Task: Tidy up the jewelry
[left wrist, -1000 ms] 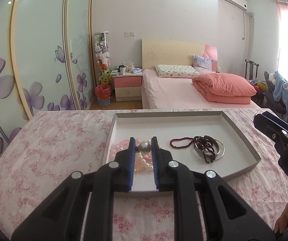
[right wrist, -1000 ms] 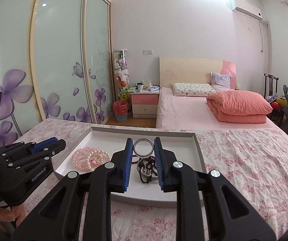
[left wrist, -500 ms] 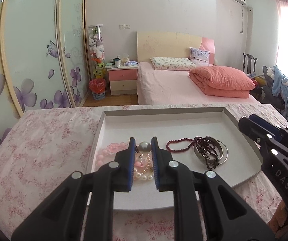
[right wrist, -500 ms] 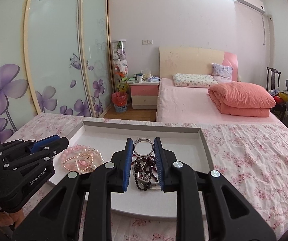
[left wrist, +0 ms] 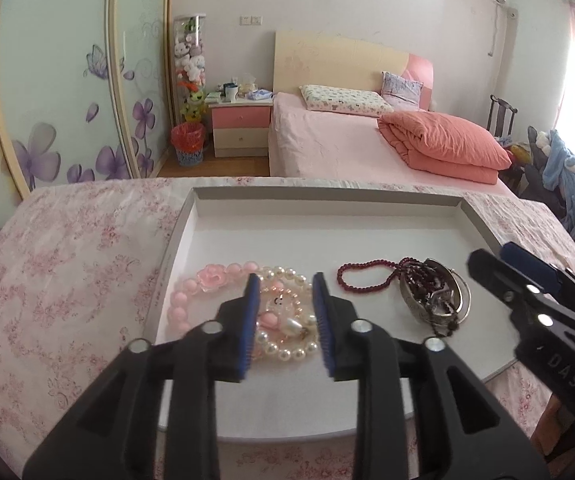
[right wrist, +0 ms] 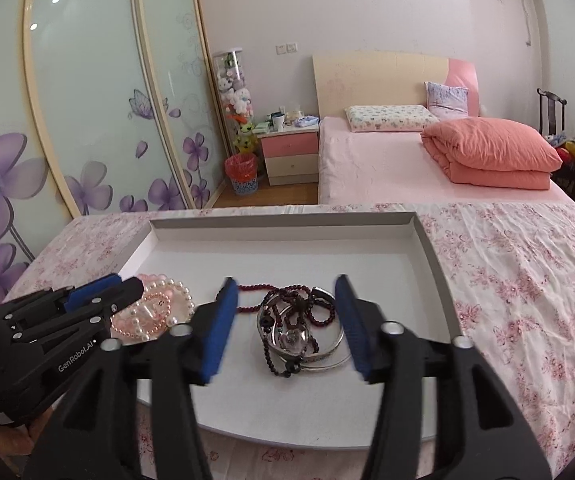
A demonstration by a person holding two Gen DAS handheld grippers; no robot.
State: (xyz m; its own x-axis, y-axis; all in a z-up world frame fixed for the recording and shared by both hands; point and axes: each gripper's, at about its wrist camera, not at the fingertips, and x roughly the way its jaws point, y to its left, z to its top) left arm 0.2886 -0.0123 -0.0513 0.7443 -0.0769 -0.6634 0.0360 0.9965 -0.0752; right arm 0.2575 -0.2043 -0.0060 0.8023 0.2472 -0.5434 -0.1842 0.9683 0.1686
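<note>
A shallow white tray (left wrist: 327,232) lies on the flowered cloth. At its left lie a white pearl bracelet (left wrist: 287,350) and a pink bead bracelet with a flower (left wrist: 211,284), tangled together. My left gripper (left wrist: 283,288) is open just above them, with pearls between its jaws. At the right lie a dark red bead string (left wrist: 363,278) and silver bangles tangled with dark beads (right wrist: 299,330). My right gripper (right wrist: 285,290) is wide open above that pile, straddling it. The tray (right wrist: 287,240) also shows in the right wrist view.
The tray sits on a table under pink flowered cloth (left wrist: 67,260), which extends left and right (right wrist: 527,280). Behind are a pink bed (left wrist: 347,148), a nightstand (left wrist: 239,128) and sliding wardrobe doors (right wrist: 87,100).
Both grippers have moved forward and down over the tray and opened, the right one widely. The jewelry lies where it was.
</note>
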